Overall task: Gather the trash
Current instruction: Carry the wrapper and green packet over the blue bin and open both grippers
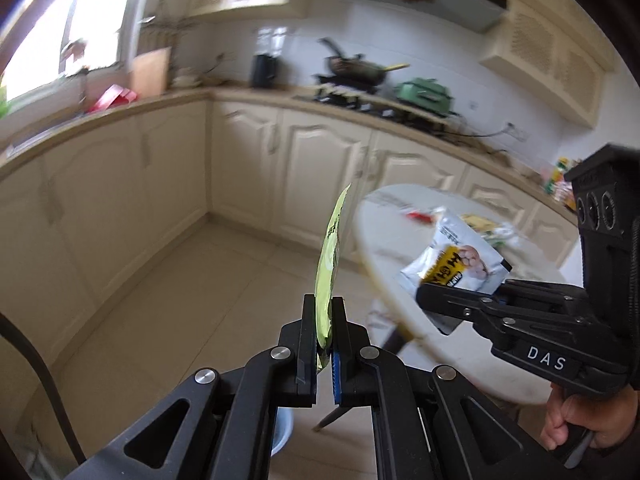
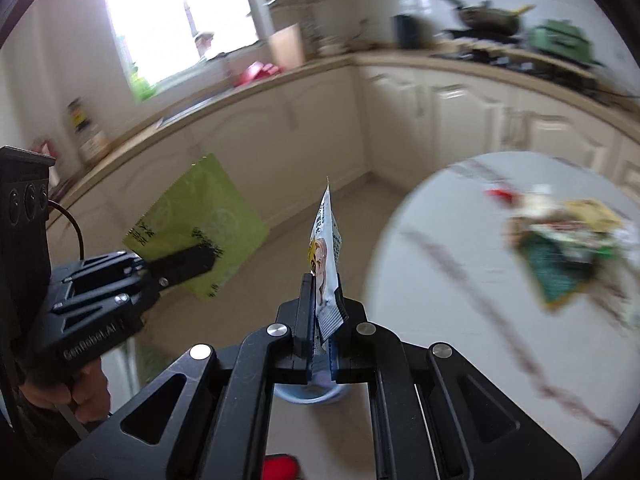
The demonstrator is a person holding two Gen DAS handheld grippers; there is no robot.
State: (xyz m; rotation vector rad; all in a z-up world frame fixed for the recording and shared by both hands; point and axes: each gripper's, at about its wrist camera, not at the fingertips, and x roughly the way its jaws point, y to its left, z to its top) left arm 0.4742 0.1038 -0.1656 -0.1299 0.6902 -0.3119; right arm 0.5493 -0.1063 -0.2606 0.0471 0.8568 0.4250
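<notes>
Two grippers hold trash: left gripper (image 1: 324, 316) fingers pinch a green packet (image 1: 329, 256) standing upright between them; right gripper (image 2: 324, 300) fingers pinch a white snack bag (image 2: 326, 248). Right of the fingers, more wrappers (image 2: 560, 240) lie on the tabletop (image 2: 440, 260).

Two hand-held grippers are in view: the left hand-held gripper (image 1: 324, 320) and the right hand-held gripper (image 2: 325, 300). Each pinches one packet, so two packets are held: one green packet (image 1: 329, 256) and one white packet (image 2: 326, 248). One round tabletop (image 2: 460, 280) carries one heap of wrappers (image 2: 560, 248); the blur hides how many pieces it contains. One red scrap (image 2: 500, 194) lies beside the heap. One blue basin (image 2: 308, 394) sits on the floor. On the far worktop stand one wok (image 1: 356, 68), one green pot (image 1: 424, 94) and one black jug (image 1: 264, 70). One window (image 2: 176, 20) shows.
</notes>
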